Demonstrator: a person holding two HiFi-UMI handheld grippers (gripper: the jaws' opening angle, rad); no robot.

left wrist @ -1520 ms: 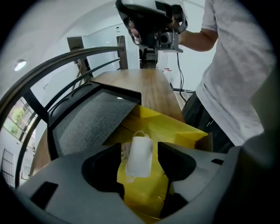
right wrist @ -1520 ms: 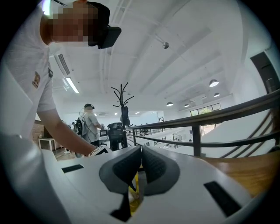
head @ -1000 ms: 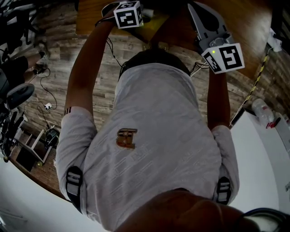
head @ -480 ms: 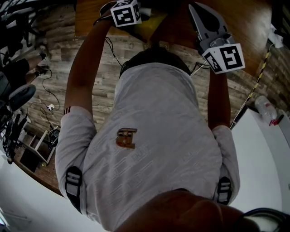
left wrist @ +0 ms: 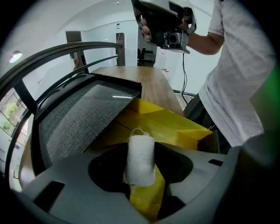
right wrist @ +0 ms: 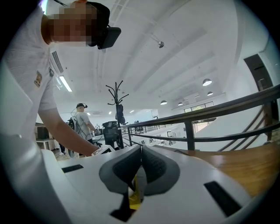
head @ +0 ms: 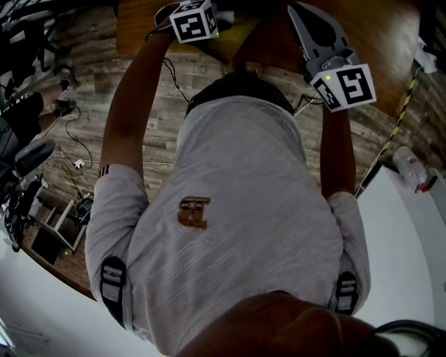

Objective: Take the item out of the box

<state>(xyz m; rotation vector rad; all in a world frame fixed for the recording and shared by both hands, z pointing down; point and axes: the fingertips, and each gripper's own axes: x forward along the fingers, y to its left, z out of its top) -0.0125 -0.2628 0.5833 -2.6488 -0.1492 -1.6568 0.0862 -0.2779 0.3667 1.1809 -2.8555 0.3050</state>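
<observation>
A yellow-lined cardboard box lies open under my left gripper; in the head view it shows as a yellow patch at the top. A white roll stands upright between the left jaws. They are closing on it, and both dark pads touch its sides. Only the left gripper's marker cube shows in the head view. My right gripper is raised away from the box with its jaws shut. A thin yellow sliver sits low between them; what it is cannot be told. The right gripper also shows from the left gripper view.
A grey fabric panel with dark rails leans over the box's left side. The box rests on a wooden table. Cables trail over the plank floor, and a white surface lies at the right. Another person stands far off.
The left gripper's marker cube has edged slightly left and toward the top of the head view. The right gripper has barely moved.
</observation>
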